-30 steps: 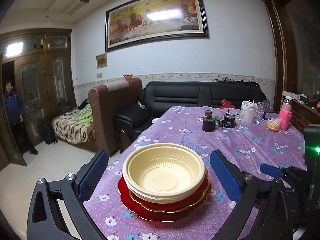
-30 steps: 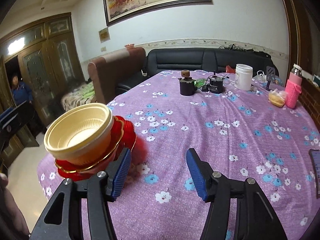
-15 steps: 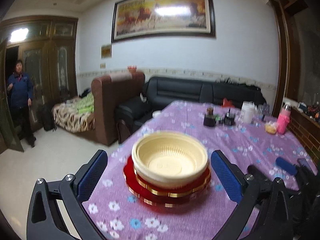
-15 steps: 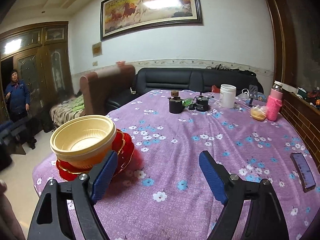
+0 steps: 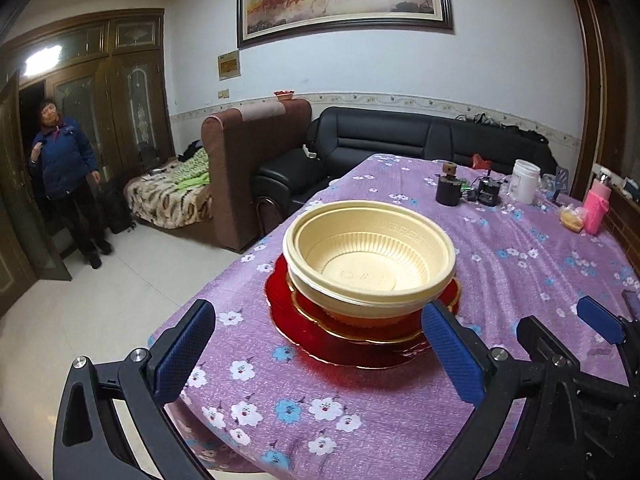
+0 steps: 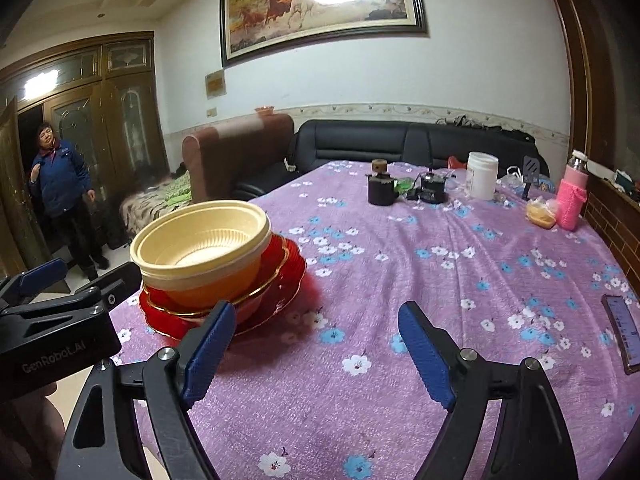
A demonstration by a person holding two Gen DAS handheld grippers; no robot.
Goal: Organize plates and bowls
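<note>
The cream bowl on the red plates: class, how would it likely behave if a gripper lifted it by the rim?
The cream bowl looks thin, ribbed plastic: probably light, its rim likely flexing. Nested bowls might lift together.

The right hand-held gripper (image 6: 320, 354) now stands wider open, nothing between its jaws, and sits farther right of the bowl (image 6: 202, 246). The left hand-held gripper (image 5: 320, 354) is lower, nearer the plates (image 5: 320, 340).

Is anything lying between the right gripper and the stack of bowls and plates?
No. In the right wrist view only bare purple tablecloth separates the open right gripper from the stack, which sits just beyond its left finger.
</note>
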